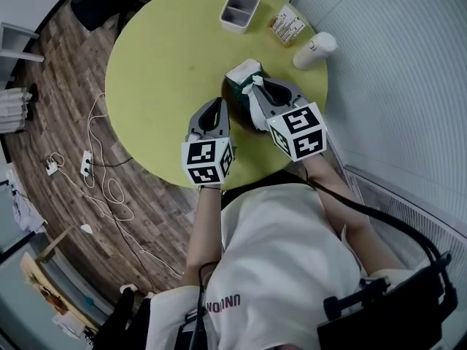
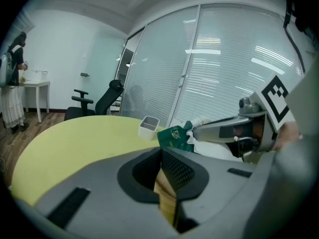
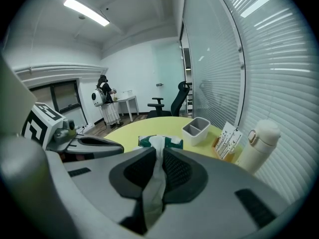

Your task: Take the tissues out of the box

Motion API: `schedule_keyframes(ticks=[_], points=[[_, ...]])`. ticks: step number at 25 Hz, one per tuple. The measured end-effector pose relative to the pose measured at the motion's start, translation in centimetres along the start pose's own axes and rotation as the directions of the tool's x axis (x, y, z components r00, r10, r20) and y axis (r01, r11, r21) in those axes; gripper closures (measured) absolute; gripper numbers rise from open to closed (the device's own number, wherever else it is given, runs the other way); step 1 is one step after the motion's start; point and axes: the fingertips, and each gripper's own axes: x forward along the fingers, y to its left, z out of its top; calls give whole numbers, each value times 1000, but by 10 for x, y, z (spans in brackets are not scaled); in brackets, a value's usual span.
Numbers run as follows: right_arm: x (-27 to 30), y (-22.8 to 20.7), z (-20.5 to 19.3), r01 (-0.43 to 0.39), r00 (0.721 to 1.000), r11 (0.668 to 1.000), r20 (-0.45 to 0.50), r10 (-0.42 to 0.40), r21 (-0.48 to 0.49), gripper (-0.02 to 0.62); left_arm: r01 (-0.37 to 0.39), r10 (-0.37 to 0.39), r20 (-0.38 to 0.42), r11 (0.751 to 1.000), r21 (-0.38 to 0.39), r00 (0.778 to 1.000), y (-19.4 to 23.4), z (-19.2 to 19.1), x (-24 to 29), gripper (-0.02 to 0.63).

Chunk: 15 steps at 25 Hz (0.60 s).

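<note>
right gripper jaws pinched on white tissue running to green tissue box on yellow table; grey two-slot holder, white bottle right; left gripper left.

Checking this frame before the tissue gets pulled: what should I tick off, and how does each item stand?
1. Right claw clamped on the tissue: ok.
2. Tissue runs from the box opening into the claw: ok.
3. Box braced against lifting: not ok. The left claw is beside it, not touching.
4. Left claw free to help: ok. It is shut with nothing between its jaws.
5. Bottle and tray out of the pull path: ok. Both stand beyond the box.
</note>
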Motion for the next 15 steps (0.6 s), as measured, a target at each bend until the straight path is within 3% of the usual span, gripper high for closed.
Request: schedule_keyframes(ticks=[15], points=[[-12,-3,10,12,998,1000,66,-12,4,534,-8,8,40,1000,18,999,-6,14,-10,591]])
